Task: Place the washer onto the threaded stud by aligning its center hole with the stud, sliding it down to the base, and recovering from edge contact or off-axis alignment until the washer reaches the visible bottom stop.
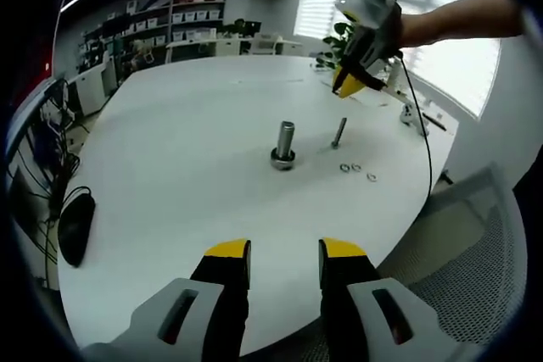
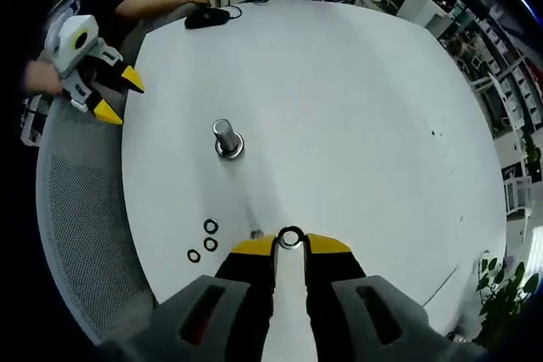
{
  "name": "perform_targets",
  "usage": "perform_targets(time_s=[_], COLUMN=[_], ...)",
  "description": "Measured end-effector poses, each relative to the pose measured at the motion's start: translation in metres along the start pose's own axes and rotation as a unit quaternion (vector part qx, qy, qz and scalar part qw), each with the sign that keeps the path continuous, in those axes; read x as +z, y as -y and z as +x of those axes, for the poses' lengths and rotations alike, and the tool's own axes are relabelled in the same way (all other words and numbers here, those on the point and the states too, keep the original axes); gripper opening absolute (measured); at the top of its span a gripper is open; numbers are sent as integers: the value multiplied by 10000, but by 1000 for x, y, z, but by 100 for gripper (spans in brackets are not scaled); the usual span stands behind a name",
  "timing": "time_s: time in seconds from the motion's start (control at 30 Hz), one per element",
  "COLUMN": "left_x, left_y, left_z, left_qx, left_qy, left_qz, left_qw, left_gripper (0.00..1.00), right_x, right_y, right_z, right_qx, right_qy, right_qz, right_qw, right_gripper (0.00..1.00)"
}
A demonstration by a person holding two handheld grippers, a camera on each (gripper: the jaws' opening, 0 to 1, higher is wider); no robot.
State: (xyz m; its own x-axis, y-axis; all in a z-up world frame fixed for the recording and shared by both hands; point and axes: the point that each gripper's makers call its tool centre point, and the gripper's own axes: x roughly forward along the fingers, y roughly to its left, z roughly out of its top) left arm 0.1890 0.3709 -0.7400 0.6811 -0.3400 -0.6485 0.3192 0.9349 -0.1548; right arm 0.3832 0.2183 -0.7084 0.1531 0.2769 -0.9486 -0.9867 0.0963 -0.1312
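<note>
My right gripper [image 2: 290, 245] pinched a washer [image 2: 290, 237] between its yellow tips, with the threaded stud [image 2: 227, 138] standing well ahead and left of them on bare white table [image 2: 356, 99], and three spare washers [image 2: 204, 238] lay just left of my fingers. My left gripper [image 1: 284, 249] hung parted and empty near the table edge, the stud [image 1: 284, 144] straight ahead across open surface. A thin upright bolt [image 1: 339, 131] beyond was hard to make out.

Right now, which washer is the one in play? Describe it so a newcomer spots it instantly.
On the white round table, look past the upright threaded stud to the right gripper. The washer sits pinched between its yellow tips. Three loose washers lie flat on the table nearby; this one alone is held.
</note>
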Motion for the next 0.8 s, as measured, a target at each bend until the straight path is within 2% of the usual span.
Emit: perform_targets(time_s=[0.2,0.43,0.53,0.67,0.8], left_x=[-1,1,1,-1,-1], left_y=[-1,-3,-2,-3,-3], left_z=[0,0,-1,1,1], left_qx=[30,57,61,55,69], left_qy=[-13,15,13,-26,-43], left_qz=[-8,-42,-39,-48,-21], left_qw=[10000,10000,10000,10000,10000], left_gripper=[30,30,30,30,30], right_x=[-4,-14,-15,-20,-21], right_y=[-4,-17,-24,-28,-31], right_z=[6,11,13,17,20], right_qx=[165,431,612,626,670], right_qy=[-35,-199,-176,-284,-275], right_qz=[-93,-464,-459,-678,-702], right_qw=[9998,9978,9969,9953,9949], right_gripper=[14,14,14,15,15])
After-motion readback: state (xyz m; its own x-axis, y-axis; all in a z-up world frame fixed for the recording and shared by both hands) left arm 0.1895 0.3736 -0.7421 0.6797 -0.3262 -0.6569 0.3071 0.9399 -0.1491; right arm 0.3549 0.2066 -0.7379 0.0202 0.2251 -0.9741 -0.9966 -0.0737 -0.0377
